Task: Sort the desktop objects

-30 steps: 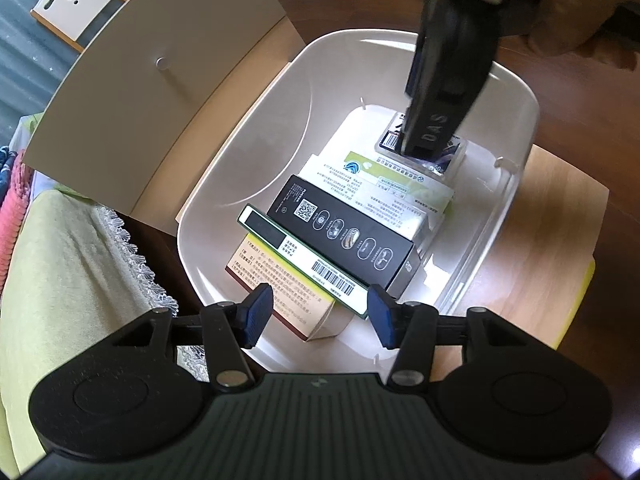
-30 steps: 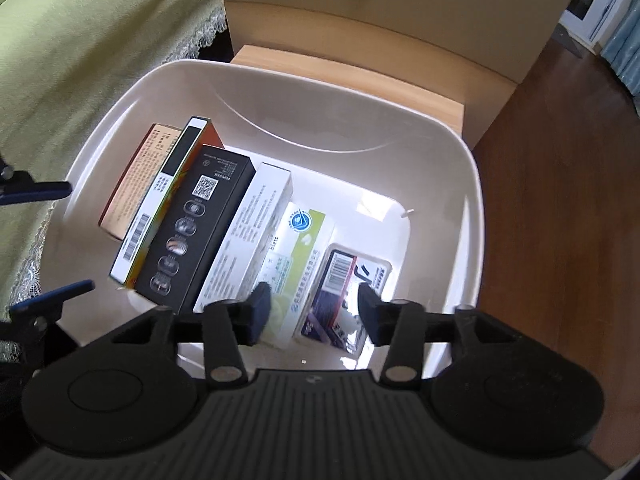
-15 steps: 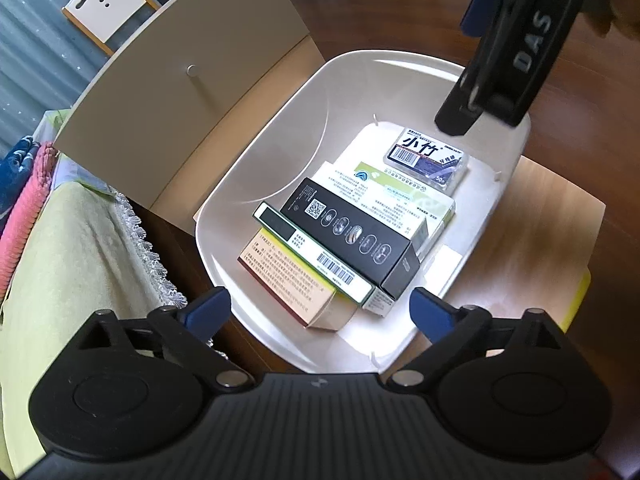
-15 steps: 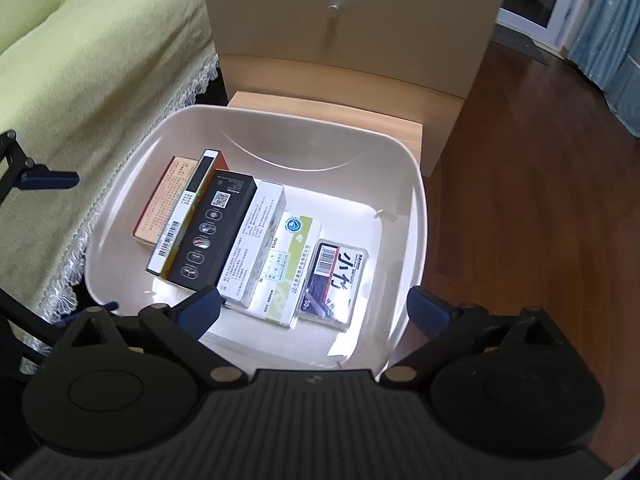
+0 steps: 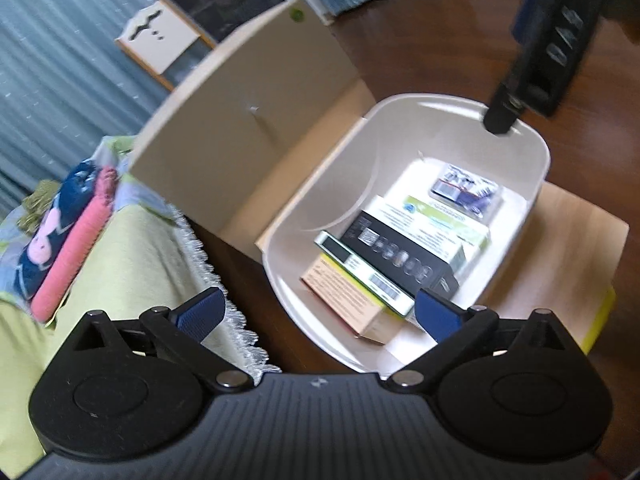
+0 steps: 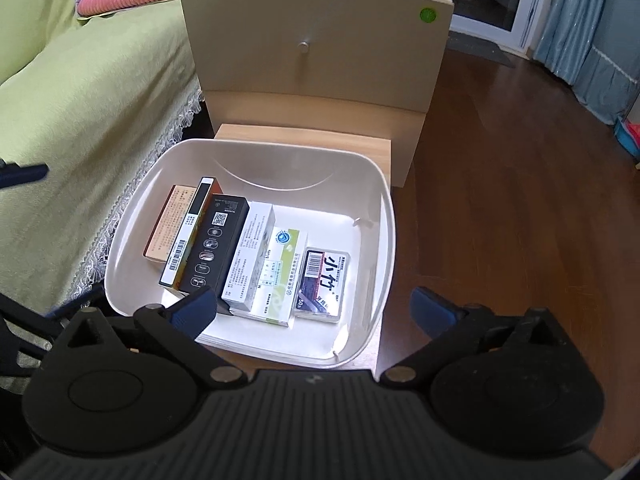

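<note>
A white plastic bin (image 6: 384, 216) (image 5: 536, 152) rests on a low wooden table (image 6: 304, 136) (image 5: 576, 232). Several boxes lie side by side inside it: a tan box (image 6: 166, 226), a black box (image 6: 214, 240) (image 5: 400, 254), a white box (image 6: 248, 256), a green-and-white box (image 6: 282, 276) and a small purple toothpick case (image 6: 322, 280) (image 5: 466, 192). My right gripper (image 6: 312, 306) hangs open above the bin's near edge, holding nothing. My left gripper (image 5: 320, 312) is open too, raised over the bin's near corner. The right gripper's body (image 5: 548, 48) shows at the top right of the left wrist view.
A beige cabinet with a small knob (image 6: 304, 46) stands right behind the table. A sofa under a green cover with lace trim (image 6: 80, 120) (image 5: 132, 272) lies beside the bin, with folded pink and blue cloth (image 5: 68, 232) on it. Dark wooden floor (image 6: 520, 200) spreads to the right.
Both grippers opened wide and drew up and back from the bin. The purple toothpick case, held by the right gripper a second ago, now lies free in the bin.
</note>
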`<state>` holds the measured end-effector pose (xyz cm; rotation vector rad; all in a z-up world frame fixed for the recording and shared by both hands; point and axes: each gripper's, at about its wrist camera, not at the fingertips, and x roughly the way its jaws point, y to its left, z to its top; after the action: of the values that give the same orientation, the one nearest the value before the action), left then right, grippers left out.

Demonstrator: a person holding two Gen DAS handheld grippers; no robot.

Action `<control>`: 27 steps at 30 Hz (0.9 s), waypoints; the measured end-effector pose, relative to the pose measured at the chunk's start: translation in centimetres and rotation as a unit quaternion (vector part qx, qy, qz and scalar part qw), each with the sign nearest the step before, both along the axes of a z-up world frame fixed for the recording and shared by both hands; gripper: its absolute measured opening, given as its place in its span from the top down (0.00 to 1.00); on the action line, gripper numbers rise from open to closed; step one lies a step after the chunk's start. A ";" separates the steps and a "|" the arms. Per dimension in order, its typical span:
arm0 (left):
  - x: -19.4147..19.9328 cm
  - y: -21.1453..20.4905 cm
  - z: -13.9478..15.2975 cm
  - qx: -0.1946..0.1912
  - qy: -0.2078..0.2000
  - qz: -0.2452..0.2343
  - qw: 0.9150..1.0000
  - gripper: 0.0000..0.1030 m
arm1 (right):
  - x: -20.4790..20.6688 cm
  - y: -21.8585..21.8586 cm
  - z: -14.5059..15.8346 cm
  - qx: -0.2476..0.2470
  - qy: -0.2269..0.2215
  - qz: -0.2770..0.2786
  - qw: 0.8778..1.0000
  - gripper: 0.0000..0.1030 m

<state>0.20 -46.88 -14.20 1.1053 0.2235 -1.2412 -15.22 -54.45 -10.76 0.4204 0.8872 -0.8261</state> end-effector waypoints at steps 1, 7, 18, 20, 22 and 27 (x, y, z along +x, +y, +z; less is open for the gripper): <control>0.1 0.0 0.5 0.002 0.011 0.009 1.000 0.01 | -0.1 0.1 0.1 -0.002 0.002 0.000 1.000 0.01; 0.8 0.2 3.2 0.034 0.105 0.076 0.991 0.01 | -0.3 0.3 0.5 -0.003 0.013 0.001 1.000 0.01; 1.8 1.5 3.8 0.036 0.156 0.205 0.966 0.01 | -0.1 1.9 -0.2 0.021 0.039 0.008 0.999 0.01; 1.9 1.7 3.7 0.033 0.164 0.213 0.963 0.01 | -0.2 2.2 -0.5 0.029 0.036 0.001 0.999 0.01; 1.8 1.8 3.6 0.033 0.163 0.215 0.962 0.01 | -0.3 2.5 -0.8 0.036 0.034 -0.005 0.999 0.01; 1.2 1.9 3.3 0.035 0.143 0.210 0.967 0.01 | -0.4 3.1 -1.5 0.046 0.035 -0.010 0.998 0.01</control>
<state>1.39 -44.99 -10.90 0.8756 0.6897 -1.0083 -15.61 -51.39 -12.24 0.4839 0.9911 -0.8234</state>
